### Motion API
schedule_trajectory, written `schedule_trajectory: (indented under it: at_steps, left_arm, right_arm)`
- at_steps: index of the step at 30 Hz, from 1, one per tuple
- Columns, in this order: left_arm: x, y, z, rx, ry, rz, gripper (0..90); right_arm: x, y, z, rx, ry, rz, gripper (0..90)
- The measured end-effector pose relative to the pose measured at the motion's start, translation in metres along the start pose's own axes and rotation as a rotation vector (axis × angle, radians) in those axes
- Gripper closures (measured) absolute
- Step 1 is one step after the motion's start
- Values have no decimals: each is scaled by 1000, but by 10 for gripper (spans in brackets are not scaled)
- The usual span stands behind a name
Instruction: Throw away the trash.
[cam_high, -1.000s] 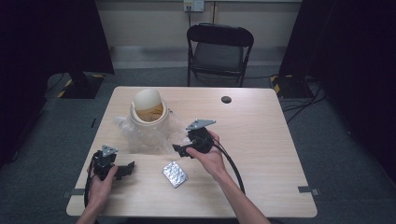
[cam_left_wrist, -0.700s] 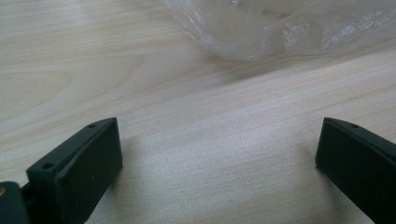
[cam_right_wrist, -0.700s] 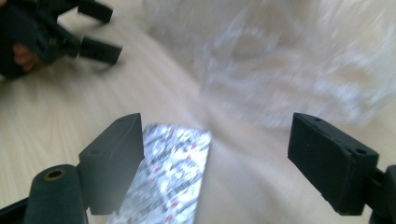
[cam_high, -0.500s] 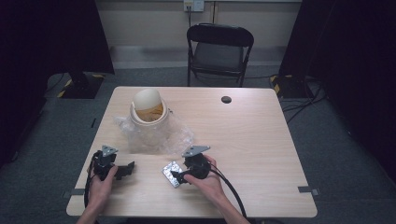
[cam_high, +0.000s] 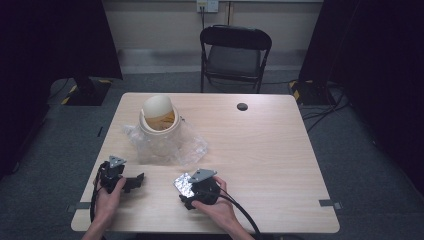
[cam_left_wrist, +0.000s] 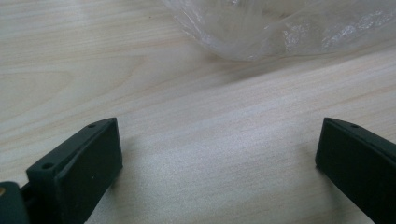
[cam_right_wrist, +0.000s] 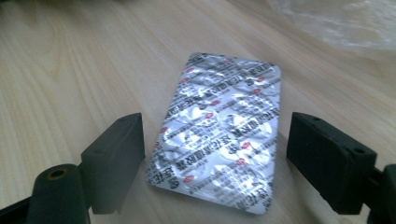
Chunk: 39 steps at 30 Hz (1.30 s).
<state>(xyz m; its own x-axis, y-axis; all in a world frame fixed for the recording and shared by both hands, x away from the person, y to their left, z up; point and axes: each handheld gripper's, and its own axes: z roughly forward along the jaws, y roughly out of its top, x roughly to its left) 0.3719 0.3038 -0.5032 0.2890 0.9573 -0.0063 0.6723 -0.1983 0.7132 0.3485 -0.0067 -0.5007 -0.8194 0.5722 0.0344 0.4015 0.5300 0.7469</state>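
A silver foil blister pack (cam_right_wrist: 219, 128) with red and black print lies flat on the wooden table (cam_high: 270, 145), near its front edge (cam_high: 183, 183). My right gripper (cam_right_wrist: 215, 154) is open with one jaw on each side of the pack's near end, low over the table; the high view shows it (cam_high: 192, 192) just right of the pack. My left gripper (cam_high: 131, 181) rests at the front left, open (cam_left_wrist: 219, 154), with bare wood between its jaws. A cream bin (cam_high: 157, 125) with a domed swing lid stands on a crumpled clear plastic bag (cam_high: 192, 147).
The clear plastic bag (cam_left_wrist: 280, 28) lies just beyond the left gripper's jaws. A small black disc (cam_high: 242, 106) sits at the table's far right. A black folding chair (cam_high: 235, 52) stands behind the table. Cables trail from both grippers toward the front edge.
My right gripper has come down and toward the front from mid-table, ending with its open jaws around the blister pack's near end. The left gripper has stayed put.
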Motion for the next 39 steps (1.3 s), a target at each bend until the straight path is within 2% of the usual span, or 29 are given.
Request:
schedule_trajectory:
  at_steps: [3, 7, 13, 18, 23, 34, 39]
  left_arm:
    - [0, 0, 0, 0, 0, 0, 0]
    - [0, 0, 0, 0, 0, 0, 0]
    - [0, 0, 0, 0, 1, 0, 0]
    - [0, 0, 0, 0, 0, 0, 0]
    - [0, 0, 0, 0, 0, 0, 0]
    - [0, 0, 0, 0, 0, 0, 0]
    - [0, 0, 0, 0, 0, 0, 0]
  right_arm:
    - [4, 1, 2, 9, -21, -27, 204]
    - [1, 2, 0, 11, -37, -13, 296]
    - [0, 1, -2, 3, -43, -12, 340]
    - [-1, 1, -2, 4, -40, -14, 342]
    - [-5, 2, -3, -12, -22, 9, 342]
    - [-9, 9, -9, -40, 16, 9, 342]
    - [-11, 12, -12, -48, 34, 25, 342]
